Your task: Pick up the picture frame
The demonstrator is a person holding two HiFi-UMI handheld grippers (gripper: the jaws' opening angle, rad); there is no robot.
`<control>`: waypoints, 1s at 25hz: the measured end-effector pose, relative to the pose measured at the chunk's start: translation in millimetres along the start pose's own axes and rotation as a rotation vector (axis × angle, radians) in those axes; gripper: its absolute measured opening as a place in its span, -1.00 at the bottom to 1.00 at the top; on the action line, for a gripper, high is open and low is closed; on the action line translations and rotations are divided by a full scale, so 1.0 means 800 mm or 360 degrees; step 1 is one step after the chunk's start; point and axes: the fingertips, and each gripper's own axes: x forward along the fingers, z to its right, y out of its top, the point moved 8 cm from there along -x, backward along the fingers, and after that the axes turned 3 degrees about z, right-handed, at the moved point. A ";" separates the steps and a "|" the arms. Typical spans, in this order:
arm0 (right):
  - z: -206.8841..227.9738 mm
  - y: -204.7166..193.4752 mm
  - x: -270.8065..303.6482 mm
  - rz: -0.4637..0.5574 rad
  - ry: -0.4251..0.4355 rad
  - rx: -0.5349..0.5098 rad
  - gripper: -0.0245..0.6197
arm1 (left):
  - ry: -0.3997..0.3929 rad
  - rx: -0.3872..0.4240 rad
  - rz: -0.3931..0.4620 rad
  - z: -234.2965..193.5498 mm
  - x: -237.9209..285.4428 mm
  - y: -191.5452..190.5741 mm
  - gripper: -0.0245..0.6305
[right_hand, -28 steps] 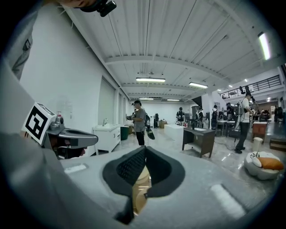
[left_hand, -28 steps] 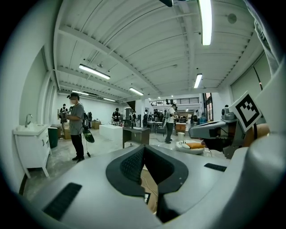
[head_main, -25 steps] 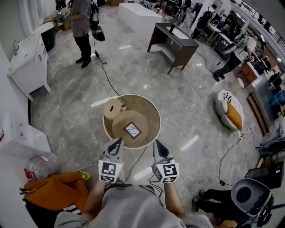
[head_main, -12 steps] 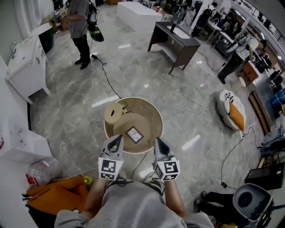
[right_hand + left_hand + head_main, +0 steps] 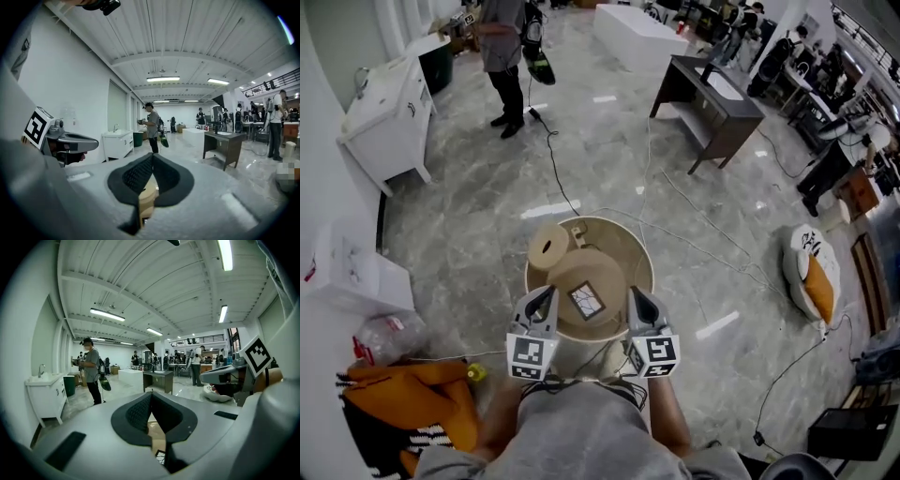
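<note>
L gripper [image 5: 547, 296]: jaws together, pads meeting, nothing btwn them; points fwd & a little down, seen over near-left part of the table.
R gripper [image 5: 635, 300]: jaws together too, empty; alongside L gripper, apart from it, over near-right part of the table.
Picture frame [image 5: 587, 300]: small, square, dark edge, lying flat on the inner disc; btwn the two grippers' tips, just ahead, touching neither.
Inner disc [image 5: 581, 272]: tan, round, mid-table, ahead of both tips.
Round table [image 5: 643, 255]: tan w/ raised rim, just ahead of & below both grippers.
Tan roll [image 5: 549, 246]: short cyl. w/ centre hole, far-left part of the table, ahead of L gripper, beyond the frame.
L marker cube [image 5: 532, 358]: rear end of L gripper.
R marker cube [image 5: 654, 356]: rear end of R gripper.
Orange bag [image 5: 412, 398]: on floor, behind & left of L gripper.
Cushion [image 5: 814, 277]: white/orange, on floor, well right of R gripper.
White sink cabinet [image 5: 389, 112]: far ahead-left of L gripper.
Dark desk [image 5: 712, 98]: far ahead-right of R gripper.
Person [image 5: 511, 52]: standing, far ahead, btwn cabinet & desk.
Cables [image 5: 553, 159]: on grey marble floor, ahead of the table.
</note>
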 end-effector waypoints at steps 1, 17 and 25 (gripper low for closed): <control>0.016 0.001 0.009 -0.0002 0.0040 0.0005 -0.92 | 0.0037 -0.0011 -0.0010 0.005 0.009 0.002 -0.87; 0.163 -0.034 0.122 -0.0162 0.0625 0.0096 -0.93 | 0.0661 -0.0164 -0.0273 0.073 0.098 -0.006 -0.87; 0.175 -0.080 0.147 -0.0264 0.0721 0.0105 -0.93 | 0.0685 -0.0225 -0.0358 0.093 0.130 -0.041 -0.87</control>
